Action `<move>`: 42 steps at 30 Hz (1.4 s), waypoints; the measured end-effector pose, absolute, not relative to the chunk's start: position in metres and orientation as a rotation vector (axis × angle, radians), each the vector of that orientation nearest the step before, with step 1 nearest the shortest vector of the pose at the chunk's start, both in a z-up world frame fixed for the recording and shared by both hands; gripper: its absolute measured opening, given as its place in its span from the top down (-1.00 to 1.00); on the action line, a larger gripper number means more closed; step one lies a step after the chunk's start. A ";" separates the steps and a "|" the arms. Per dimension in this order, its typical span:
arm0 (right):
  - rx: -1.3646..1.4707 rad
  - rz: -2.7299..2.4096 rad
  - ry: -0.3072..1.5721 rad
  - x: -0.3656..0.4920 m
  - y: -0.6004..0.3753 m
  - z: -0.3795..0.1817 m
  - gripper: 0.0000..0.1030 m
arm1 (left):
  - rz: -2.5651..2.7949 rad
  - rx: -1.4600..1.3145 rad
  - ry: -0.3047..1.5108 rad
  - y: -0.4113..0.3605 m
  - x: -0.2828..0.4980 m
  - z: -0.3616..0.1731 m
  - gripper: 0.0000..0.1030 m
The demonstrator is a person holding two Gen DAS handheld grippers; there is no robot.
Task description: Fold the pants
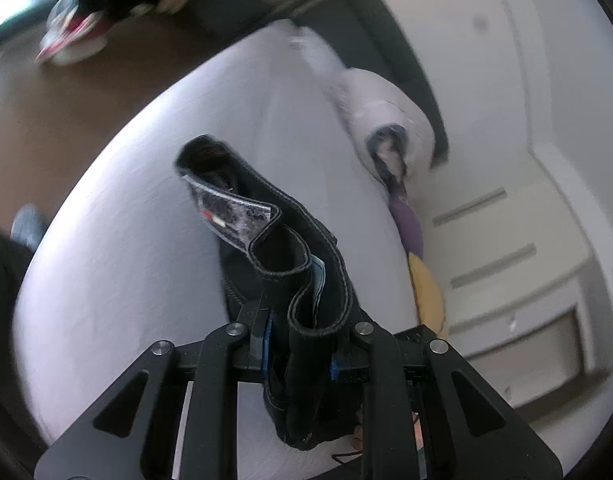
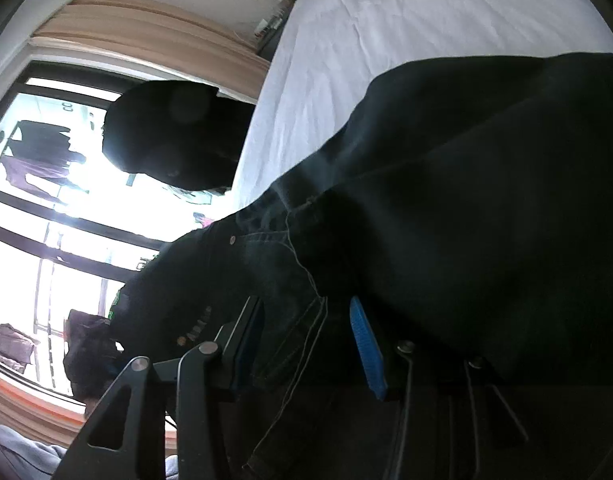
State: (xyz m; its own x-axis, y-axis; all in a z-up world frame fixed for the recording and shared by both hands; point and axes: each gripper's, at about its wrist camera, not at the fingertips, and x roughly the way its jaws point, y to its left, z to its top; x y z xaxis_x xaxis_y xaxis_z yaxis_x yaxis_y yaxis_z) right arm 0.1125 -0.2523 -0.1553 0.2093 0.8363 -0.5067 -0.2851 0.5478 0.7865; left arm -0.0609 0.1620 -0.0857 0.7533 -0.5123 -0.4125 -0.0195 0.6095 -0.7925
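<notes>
While both grippers hold dark cloth, the scene reads as follows.

Pants (image 1: 282,240): black jeans with pale stitching; a folded waistband with its patterned inner lining rises out of the left gripper, lifted above the bed. In the right wrist view the pants (image 2: 466,208) fill most of the frame, draped across the white sheet.

Left gripper (image 1: 300,344): jaws clamped on a thick bunch of waistband, cloth hanging down below them.

Right gripper (image 2: 306,340): jaws stand a little apart with a stitched seam of the pants between the 2 blue pads (image 2: 366,348); whether they press the cloth firmly I cannot tell for sure, though the fabric fills the gap.

Bed (image 1: 118,240): white sheet, lightly creased, under the pants.

Pillow (image 1: 382,116): white, rumpled, at the far side of the bed near the dark headboard (image 1: 390,52).

Drawers (image 1: 506,272): pale unit beside the bed.

Shoe (image 1: 72,36): red and white, blurred, on the brown floor.

Window (image 2: 46,220): bright, dark frames, clothes hanging outside.
</notes>
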 end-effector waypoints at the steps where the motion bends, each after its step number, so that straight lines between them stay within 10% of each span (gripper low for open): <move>1: 0.630 0.854 1.094 0.112 -0.256 -0.155 0.04 | -0.324 -0.857 0.674 0.154 -0.058 -0.077 0.66; 5: 0.767 0.857 1.051 0.109 -0.284 -0.129 -0.53 | -0.400 -0.647 0.666 0.090 -0.038 -0.032 0.66; 23: 0.717 0.814 1.060 0.068 -0.392 -0.105 -0.59 | -0.638 0.006 0.806 -0.175 -0.032 -0.075 0.66; 25: 0.691 0.797 1.082 0.070 -0.388 -0.106 -0.46 | -0.637 0.077 0.781 -0.186 -0.039 -0.074 0.66; 30: 0.568 0.732 1.095 0.077 -0.383 -0.100 0.60 | -0.639 0.183 0.728 -0.183 -0.058 -0.080 0.66; 42: 0.561 0.716 1.016 0.079 -0.407 -0.097 0.71 | -0.681 0.293 0.694 -0.230 -0.072 -0.086 0.69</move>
State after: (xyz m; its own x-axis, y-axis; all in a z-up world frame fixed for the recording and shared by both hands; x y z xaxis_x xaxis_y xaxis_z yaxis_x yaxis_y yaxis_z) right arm 0.0787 -0.4070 -0.0966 0.3400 0.7571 -0.5578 -0.2698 0.6468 0.7134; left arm -0.0722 -0.2300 -0.0863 0.5667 -0.4767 -0.6720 0.6630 0.7481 0.0283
